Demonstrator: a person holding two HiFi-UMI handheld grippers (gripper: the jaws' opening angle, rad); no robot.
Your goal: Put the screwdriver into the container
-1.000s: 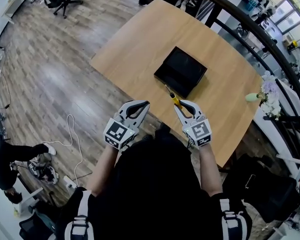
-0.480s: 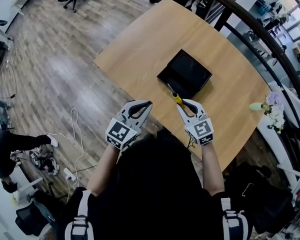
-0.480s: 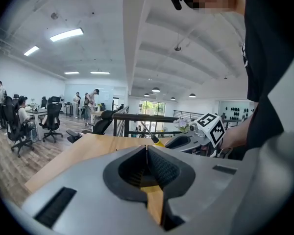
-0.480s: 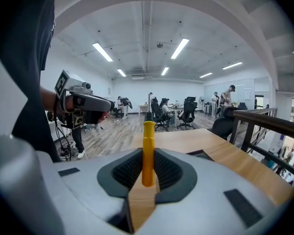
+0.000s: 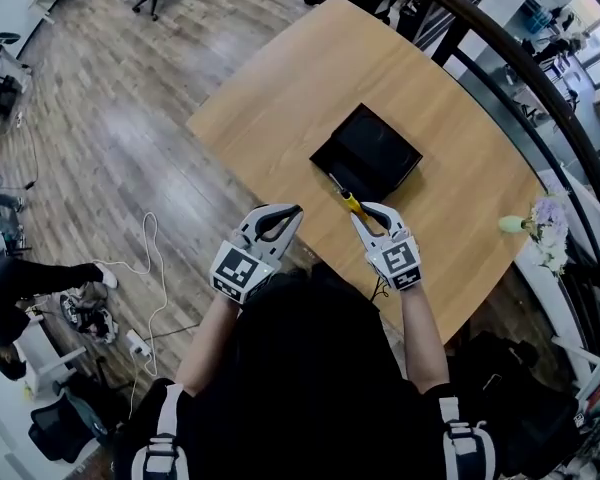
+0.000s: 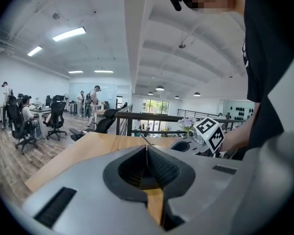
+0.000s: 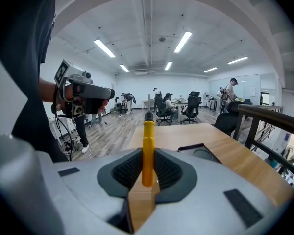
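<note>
Right tongs (image 7: 147, 163) are seen closed on the yellow handle of the screwdriver (image 7: 147, 143). It is pinched near its butt end, so that most of its length juts forward beyond the tips. Left tongs (image 6: 147, 153) are seen closed tip to tip with nothing between them. They are held beside the right ones over the near edge of the counter (image 5: 280, 98), well apart from the container (image 5: 368, 150).

Several slips may be expected from here. Because the tool is gripped only at its rear end, it could be levered round or slid out of the pads if the shaft were knocked against the container's rim. In the head view only the shaft's tip is seen to reach the container's near edge. If the grip were loosened too soon, the screwdriver would be dropped on bare wood short of the container and might be rolled away. The container is steadied by nothing, so it might be shoved along the counter by a low approach.

The screwdriver is judged slim and light: a smooth round yellow handle, a dark collar, then a thin metal shaft. The container is a shallow black rectangular tray, open on top, set at an angle near the counter's middle.
</note>
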